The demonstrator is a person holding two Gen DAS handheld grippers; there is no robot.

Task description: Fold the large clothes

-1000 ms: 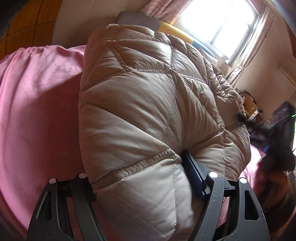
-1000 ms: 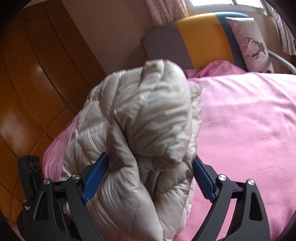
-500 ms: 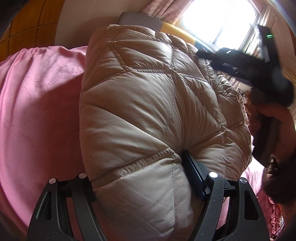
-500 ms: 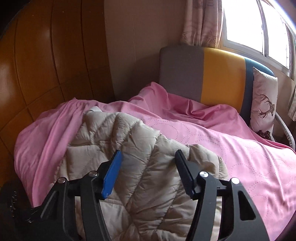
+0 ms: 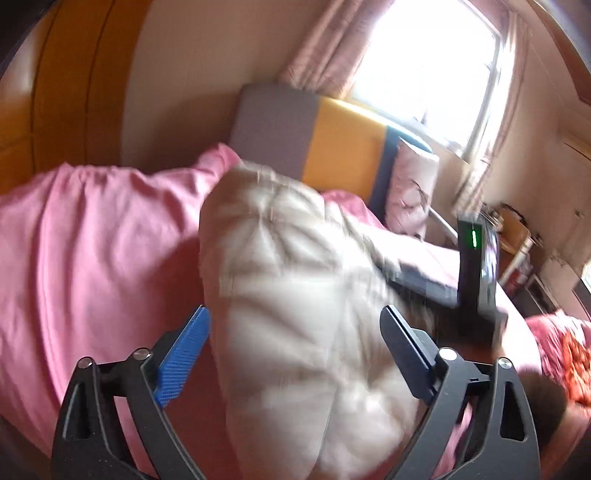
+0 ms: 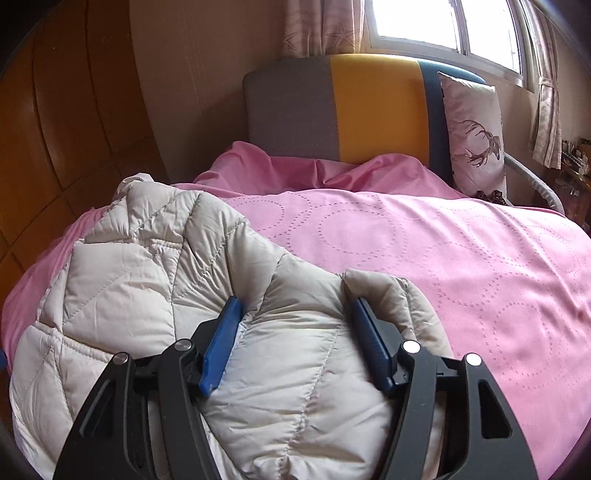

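Observation:
A beige quilted puffer jacket (image 6: 155,280) lies bunched on the pink bedspread (image 6: 424,243). My right gripper (image 6: 295,325) is shut on a puffy fold of the jacket, which bulges between its blue pads. In the blurred left wrist view the jacket (image 5: 295,288) lies between the fingers of my left gripper (image 5: 295,325), whose jaws stand wide apart with a gap beside the left blue pad (image 5: 184,350). The other gripper's body with a green light (image 5: 476,266) shows at the right of that view.
A grey, yellow and blue headboard (image 6: 332,107) stands at the back with a deer-print pillow (image 6: 472,133) against it. Wooden panelling (image 6: 55,129) runs along the left. A window with curtains (image 6: 443,22) sits behind, and cluttered furniture (image 5: 517,236) at the right.
My left gripper has opened, let go of the jacket and pulled back. My right gripper has moved over the jacket and closed onto a fold of it.

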